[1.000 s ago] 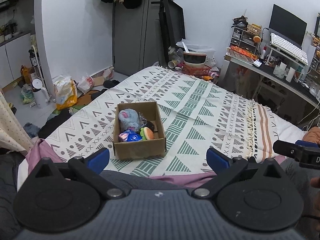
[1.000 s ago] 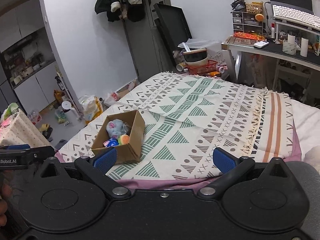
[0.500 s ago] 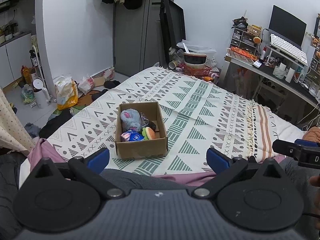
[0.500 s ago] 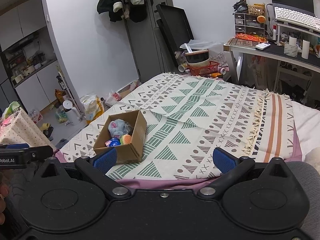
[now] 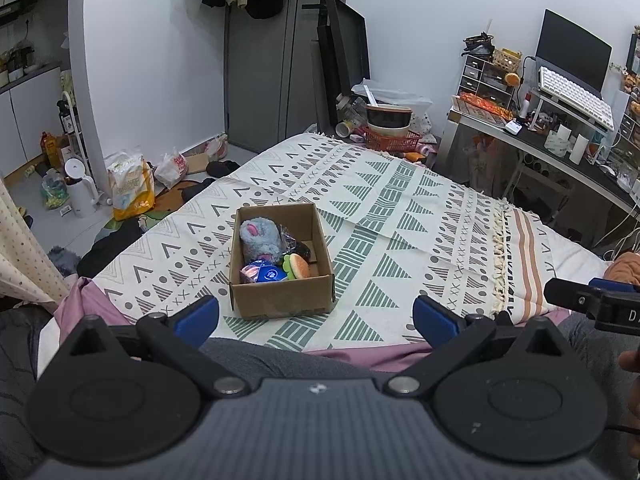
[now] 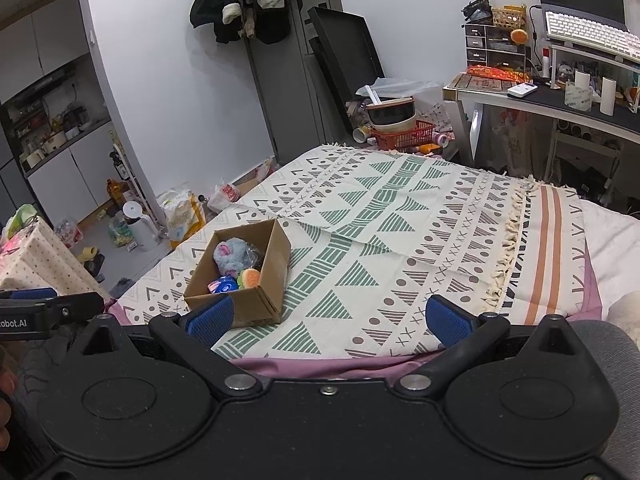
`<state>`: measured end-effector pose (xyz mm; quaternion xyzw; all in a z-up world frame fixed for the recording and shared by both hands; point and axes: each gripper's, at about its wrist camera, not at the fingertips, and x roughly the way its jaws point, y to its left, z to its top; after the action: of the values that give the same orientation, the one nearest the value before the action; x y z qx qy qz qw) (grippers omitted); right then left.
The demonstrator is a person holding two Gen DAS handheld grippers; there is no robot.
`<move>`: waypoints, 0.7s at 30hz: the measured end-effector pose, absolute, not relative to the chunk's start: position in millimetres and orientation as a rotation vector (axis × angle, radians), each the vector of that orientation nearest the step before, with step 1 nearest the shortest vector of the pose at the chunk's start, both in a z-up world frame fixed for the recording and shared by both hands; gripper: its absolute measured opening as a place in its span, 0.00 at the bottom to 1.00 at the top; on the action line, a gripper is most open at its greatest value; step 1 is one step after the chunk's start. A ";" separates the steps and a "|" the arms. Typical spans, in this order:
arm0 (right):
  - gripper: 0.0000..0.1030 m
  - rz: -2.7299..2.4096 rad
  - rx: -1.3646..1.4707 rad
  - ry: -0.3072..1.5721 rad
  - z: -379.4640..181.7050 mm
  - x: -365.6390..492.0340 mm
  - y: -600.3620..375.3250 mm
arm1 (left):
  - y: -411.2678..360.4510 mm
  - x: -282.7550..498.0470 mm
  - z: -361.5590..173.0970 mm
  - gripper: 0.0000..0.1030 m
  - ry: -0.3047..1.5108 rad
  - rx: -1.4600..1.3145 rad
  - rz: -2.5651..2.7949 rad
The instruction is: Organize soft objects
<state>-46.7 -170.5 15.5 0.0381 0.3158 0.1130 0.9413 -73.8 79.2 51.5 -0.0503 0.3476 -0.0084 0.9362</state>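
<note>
Nearest of all, the left gripper (image 5: 316,316) is hanging over the near edge of the bed with its blue pads wide apart and nothing between them, and the right gripper (image 6: 326,316) is doing the same just to its right — fingers spread, empty. Each one is showing at the edge of the other's view.

Just beyond the left gripper, a cardboard box (image 5: 282,298) is sitting open on the patterned blanket (image 5: 400,208), toward the bed's near left part. Inside it, the soft things are lying packed together: a blue round item (image 5: 269,274) at the near left, a small burger toy (image 5: 299,266) beside it at the near right, a grey plush (image 5: 258,240) filling the far left, and something in crinkly clear wrap (image 5: 292,240) to the right of the plush. What that wrapped thing is cannot be told. The far right corner of the box is showing bare cardboard.

Farther off, past the far end of the bed, a red basket (image 6: 404,136) is holding stacked bowls, and a desk (image 6: 560,104) with a white keyboard (image 6: 592,36) is standing at the far right.
</note>
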 end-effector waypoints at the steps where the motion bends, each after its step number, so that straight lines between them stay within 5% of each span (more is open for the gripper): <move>1: 1.00 0.231 0.076 0.643 15.7 -47.1 -170.1 | 79.6 -73.9 51.5 0.99 0.710 -0.103 -0.018; 21: 1.00 0.224 0.103 0.655 11.8 -44.0 -175.6 | 71.1 -71.8 48.1 0.99 0.723 -0.106 -0.043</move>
<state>-44.0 -175.6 11.8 0.0503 0.3210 0.1095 0.9394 -71.8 71.1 48.1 -0.0520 0.3534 -0.0209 0.9338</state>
